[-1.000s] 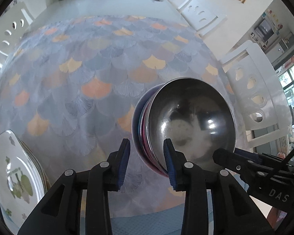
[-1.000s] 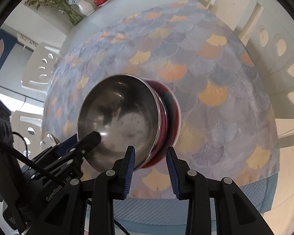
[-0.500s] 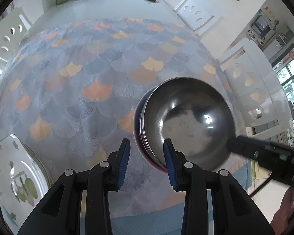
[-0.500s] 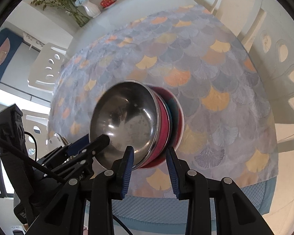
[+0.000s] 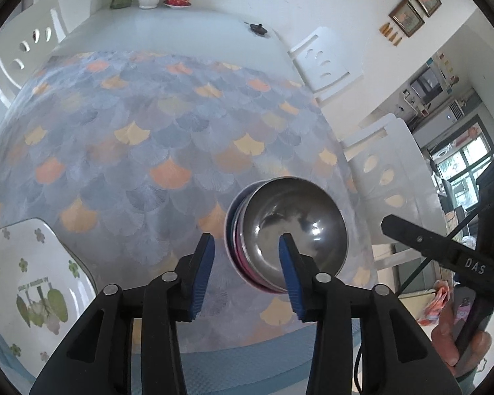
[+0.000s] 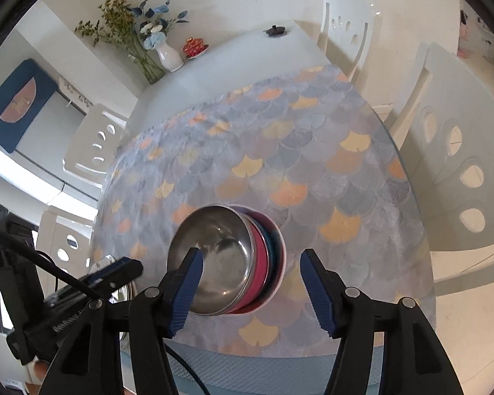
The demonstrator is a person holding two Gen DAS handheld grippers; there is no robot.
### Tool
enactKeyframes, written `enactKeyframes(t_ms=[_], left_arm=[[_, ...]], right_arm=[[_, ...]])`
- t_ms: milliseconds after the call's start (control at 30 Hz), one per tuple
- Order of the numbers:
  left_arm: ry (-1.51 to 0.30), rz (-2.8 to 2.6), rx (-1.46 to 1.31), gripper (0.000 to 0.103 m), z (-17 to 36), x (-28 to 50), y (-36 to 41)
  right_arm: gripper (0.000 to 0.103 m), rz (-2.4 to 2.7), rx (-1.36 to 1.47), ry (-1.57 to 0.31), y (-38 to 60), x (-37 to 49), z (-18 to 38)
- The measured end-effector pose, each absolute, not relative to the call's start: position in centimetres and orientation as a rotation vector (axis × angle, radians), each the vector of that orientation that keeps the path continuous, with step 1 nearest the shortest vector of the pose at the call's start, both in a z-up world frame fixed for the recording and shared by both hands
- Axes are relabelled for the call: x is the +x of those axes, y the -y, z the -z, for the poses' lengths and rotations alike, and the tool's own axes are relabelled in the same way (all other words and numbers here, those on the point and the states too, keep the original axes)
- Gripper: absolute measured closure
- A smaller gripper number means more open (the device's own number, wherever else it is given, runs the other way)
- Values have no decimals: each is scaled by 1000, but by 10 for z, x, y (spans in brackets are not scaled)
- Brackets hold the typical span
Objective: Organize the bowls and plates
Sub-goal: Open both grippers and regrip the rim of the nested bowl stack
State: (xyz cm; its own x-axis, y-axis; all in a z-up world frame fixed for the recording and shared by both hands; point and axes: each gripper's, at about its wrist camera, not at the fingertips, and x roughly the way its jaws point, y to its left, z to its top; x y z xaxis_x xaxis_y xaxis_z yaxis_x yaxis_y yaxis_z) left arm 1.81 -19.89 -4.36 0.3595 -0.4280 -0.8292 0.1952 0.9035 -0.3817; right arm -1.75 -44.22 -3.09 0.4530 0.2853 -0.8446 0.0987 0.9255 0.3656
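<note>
A steel bowl (image 5: 296, 230) sits on top of a stack of coloured bowls (image 5: 235, 247) on the scale-patterned tablecloth, near the front edge. The steel bowl shows in the right wrist view (image 6: 217, 260) too, with pink and teal bowls (image 6: 266, 266) under it. My left gripper (image 5: 245, 273) is open and empty, raised above the stack. My right gripper (image 6: 250, 291) is open wide and empty, also raised above the stack. A white plate with a vegetable print (image 5: 33, 283) lies at the front left on other plates.
White chairs (image 6: 457, 164) stand around the table. A vase of flowers (image 6: 168, 54), a red lidded cup (image 6: 194, 46) and a small dark lid (image 6: 275, 31) sit at the bare far end of the table.
Both grippers have lifted and pulled back from the bowl stack, which now looks smaller. The right gripper's jaws have opened wider. The stack stays in place.
</note>
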Motion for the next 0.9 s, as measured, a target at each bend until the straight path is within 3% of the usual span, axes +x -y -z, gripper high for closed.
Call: enactKeyframes(t_ms=[467, 900], left_arm=[[-1178, 409, -150, 63, 62, 4, 220], [-1214, 419, -140, 63, 75, 9, 229]], right_arm=[[44, -90, 219, -1188, 408, -20, 69], [44, -94, 262, -1241, 411, -23, 92]])
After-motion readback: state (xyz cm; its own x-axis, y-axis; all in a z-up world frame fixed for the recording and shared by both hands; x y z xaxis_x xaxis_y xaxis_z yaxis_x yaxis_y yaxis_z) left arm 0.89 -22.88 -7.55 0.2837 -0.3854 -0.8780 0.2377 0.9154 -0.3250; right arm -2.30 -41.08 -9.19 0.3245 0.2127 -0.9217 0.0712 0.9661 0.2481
